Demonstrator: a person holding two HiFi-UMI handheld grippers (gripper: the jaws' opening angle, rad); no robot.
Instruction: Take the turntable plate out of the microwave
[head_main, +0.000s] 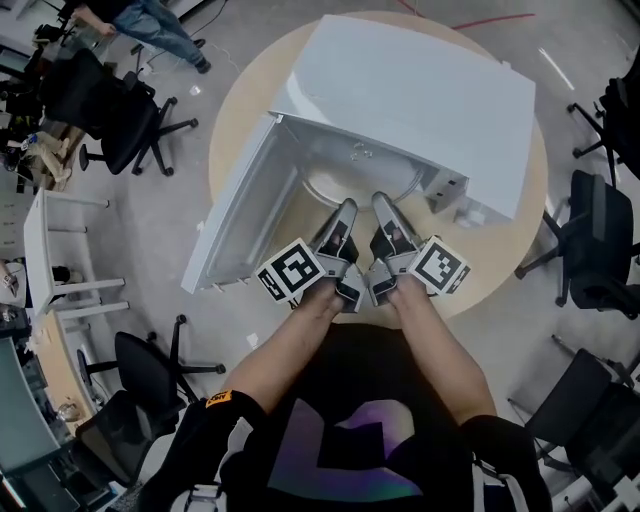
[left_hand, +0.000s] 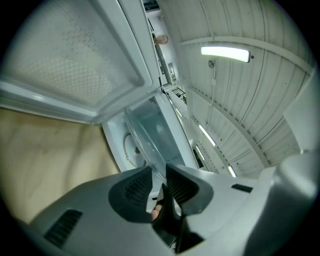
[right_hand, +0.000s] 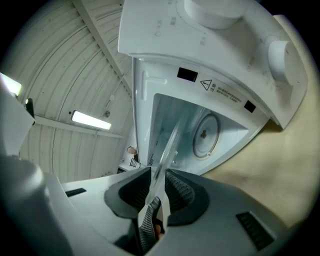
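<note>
The white microwave (head_main: 420, 90) stands on a round wooden table (head_main: 240, 120) with its door (head_main: 235, 215) swung open to the left. The clear glass turntable plate (head_main: 335, 186) sits at the cavity mouth. Both grippers reach in side by side: my left gripper (head_main: 347, 207) and my right gripper (head_main: 380, 199). In the left gripper view the plate (left_hand: 150, 132) runs edge-on between the pads of the left gripper (left_hand: 159, 172), which is shut on its rim. The right gripper (right_hand: 157, 177) likewise clamps the plate's rim (right_hand: 167, 145). A round hub (right_hand: 205, 134) shows on the cavity floor.
Black office chairs (head_main: 120, 110) stand left of the table, with more chairs (head_main: 595, 240) on the right. A white desk (head_main: 60, 250) is at the left. A person (head_main: 150, 25) is at the far top left. Microwave knobs (right_hand: 280, 55) face the right gripper's camera.
</note>
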